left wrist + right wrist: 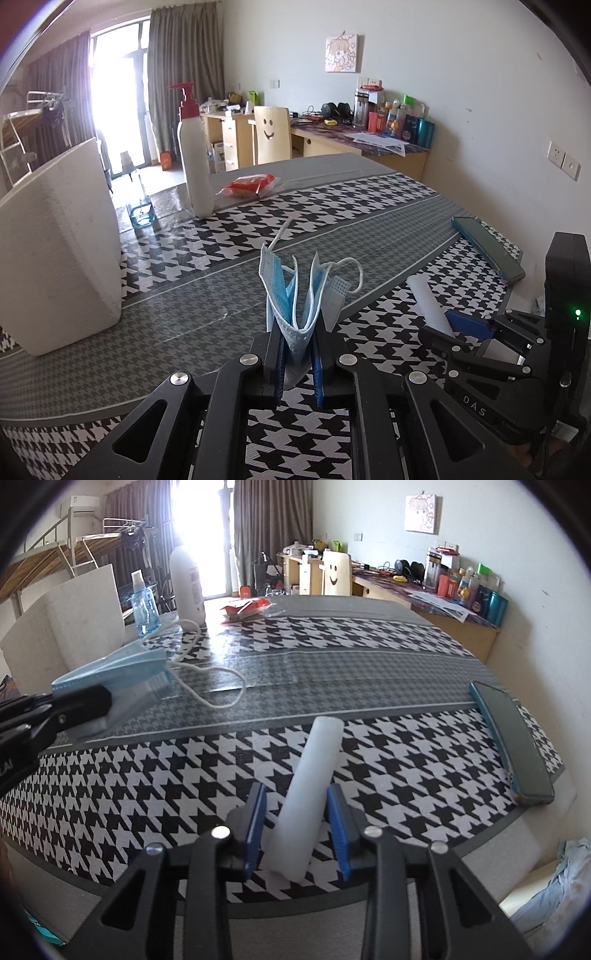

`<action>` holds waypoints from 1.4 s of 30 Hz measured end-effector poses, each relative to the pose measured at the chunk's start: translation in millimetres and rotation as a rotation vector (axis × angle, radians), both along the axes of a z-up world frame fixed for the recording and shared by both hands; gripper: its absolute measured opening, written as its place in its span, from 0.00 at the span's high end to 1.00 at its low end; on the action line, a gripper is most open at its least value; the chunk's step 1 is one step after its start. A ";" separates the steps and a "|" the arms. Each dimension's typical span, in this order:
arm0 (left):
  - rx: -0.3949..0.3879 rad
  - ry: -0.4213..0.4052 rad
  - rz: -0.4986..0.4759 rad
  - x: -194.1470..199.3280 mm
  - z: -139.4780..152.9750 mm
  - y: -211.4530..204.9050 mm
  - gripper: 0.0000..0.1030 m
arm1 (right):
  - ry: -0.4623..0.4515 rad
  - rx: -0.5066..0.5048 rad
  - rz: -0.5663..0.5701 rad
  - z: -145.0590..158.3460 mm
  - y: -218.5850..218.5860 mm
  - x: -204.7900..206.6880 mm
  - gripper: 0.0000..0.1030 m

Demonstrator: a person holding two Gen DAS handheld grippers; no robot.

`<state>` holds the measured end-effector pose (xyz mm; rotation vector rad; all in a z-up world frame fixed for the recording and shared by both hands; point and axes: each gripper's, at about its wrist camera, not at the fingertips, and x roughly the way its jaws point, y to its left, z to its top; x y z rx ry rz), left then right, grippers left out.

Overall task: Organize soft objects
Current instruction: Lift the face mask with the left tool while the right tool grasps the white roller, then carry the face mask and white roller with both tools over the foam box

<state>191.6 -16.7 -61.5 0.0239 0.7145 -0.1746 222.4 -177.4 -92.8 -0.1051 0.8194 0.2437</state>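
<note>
My left gripper [297,354] is shut on a folded blue face mask [299,295], held just above the houndstooth tablecloth [184,295]; its white ear loops hang loose. The mask [122,672] and left gripper [92,705] also show at the left of the right wrist view. My right gripper [297,812] is open with a white foam cylinder [310,786] lying on the table between its blue fingers [255,819], gaps on both sides. The cylinder [428,302] and the right gripper [461,332] show at the right of the left wrist view.
A white foam box [59,251] stands at the left. A white pump bottle [194,155], a red snack packet [247,186] and a blue spray bottle [144,605] stand at the far side. A dark phone [513,738] lies near the right edge.
</note>
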 end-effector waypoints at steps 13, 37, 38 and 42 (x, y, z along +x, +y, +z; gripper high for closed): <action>0.004 -0.013 0.000 -8.0 1.7 2.8 0.88 | 0.021 0.034 -0.027 2.6 -7.2 -0.8 0.82; 0.018 -0.068 0.021 -28.2 16.6 6.9 0.88 | -0.075 0.061 0.005 34.3 -5.2 -23.7 0.83; 0.020 -0.073 0.024 -29.5 18.6 8.0 0.88 | -0.079 0.061 0.010 36.5 -3.8 -25.1 0.83; 0.024 -0.092 0.034 -34.0 25.2 9.2 0.88 | -0.112 0.067 0.031 47.7 1.6 -31.5 0.83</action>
